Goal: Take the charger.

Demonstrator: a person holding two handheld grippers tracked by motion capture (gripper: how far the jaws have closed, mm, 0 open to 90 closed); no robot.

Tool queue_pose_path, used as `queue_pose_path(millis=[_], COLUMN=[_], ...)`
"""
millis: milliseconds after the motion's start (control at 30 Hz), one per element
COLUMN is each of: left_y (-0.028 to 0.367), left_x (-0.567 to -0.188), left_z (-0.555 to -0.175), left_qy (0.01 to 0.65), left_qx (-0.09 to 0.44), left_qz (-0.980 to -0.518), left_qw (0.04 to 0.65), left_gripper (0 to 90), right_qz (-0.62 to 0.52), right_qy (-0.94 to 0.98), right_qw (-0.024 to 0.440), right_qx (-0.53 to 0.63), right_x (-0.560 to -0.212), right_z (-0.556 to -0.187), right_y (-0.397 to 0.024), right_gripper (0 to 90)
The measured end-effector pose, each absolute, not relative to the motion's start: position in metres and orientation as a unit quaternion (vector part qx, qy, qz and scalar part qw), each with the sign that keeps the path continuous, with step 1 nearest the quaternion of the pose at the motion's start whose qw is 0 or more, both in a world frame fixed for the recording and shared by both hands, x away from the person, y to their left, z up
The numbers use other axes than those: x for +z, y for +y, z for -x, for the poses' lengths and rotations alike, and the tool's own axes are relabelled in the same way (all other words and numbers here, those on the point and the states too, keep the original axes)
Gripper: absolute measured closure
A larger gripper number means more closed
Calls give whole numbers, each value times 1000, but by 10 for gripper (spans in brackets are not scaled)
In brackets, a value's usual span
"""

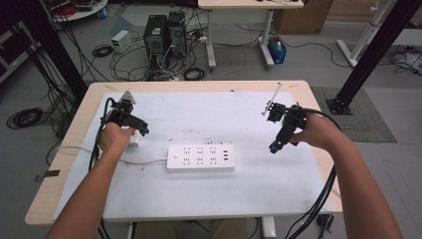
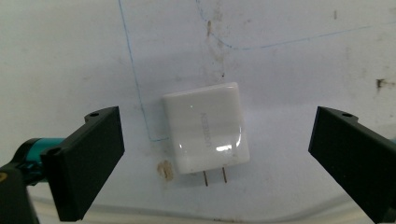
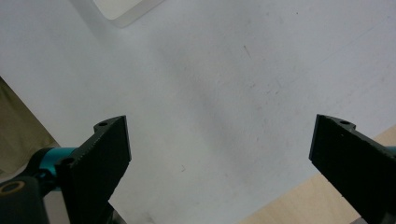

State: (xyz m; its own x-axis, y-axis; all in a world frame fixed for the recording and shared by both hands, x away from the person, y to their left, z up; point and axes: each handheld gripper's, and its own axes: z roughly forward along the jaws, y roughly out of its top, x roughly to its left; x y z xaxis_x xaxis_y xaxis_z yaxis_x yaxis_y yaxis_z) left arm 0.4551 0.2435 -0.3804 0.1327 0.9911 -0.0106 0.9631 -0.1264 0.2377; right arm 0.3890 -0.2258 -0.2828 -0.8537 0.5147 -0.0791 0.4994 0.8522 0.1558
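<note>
A white plug adapter (image 2: 205, 128) lies flat on the white mat, its two metal prongs pointing toward the camera in the left gripper view. My left gripper (image 2: 215, 120) hangs open just above it, one jaw on each side and neither touching. In the high view this left gripper (image 1: 140, 127) is at the mat's left, with the adapter (image 1: 133, 143) partly hidden by the hand. A white power strip (image 1: 200, 158) lies in the middle. My right gripper (image 1: 275, 146) is open and holds nothing above bare mat, to the right of the strip. In the right gripper view the right gripper (image 3: 219, 126) has the strip's corner (image 3: 123, 9) at the top.
The power strip's white cord (image 1: 147, 162) runs left across the mat toward the table edge. The wooden table edge (image 3: 303, 205) is close under the right gripper. Computer towers (image 1: 164, 35) and loose cables lie on the floor beyond the table.
</note>
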Motion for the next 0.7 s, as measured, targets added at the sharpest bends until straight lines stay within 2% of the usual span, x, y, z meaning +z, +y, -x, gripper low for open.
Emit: queue_pose_path(millis=[67,133,367,700], left_y=[242,242,240,242], left_x=[-387,-392,-403,-411], left_z=[-456,-456,-457,-456], left_qy=[657,655,654,655], left_qx=[74,72,83,78], left_qz=[-745,-746,-748,-747], left_qw=[88,93,75,75], left_gripper=[35,121,126,305], right_qz=[-264,-267,-270,-275], right_qy=[961,960,959,958], right_qw=[57,57,53,48], right_qx=[62,62,63,61], right_x=[-283,-284,-287,-290], right_z=[-389,-389,-388,-388], right_y=[-226,-227,-228,-230], right_gripper=[48,48,48,49])
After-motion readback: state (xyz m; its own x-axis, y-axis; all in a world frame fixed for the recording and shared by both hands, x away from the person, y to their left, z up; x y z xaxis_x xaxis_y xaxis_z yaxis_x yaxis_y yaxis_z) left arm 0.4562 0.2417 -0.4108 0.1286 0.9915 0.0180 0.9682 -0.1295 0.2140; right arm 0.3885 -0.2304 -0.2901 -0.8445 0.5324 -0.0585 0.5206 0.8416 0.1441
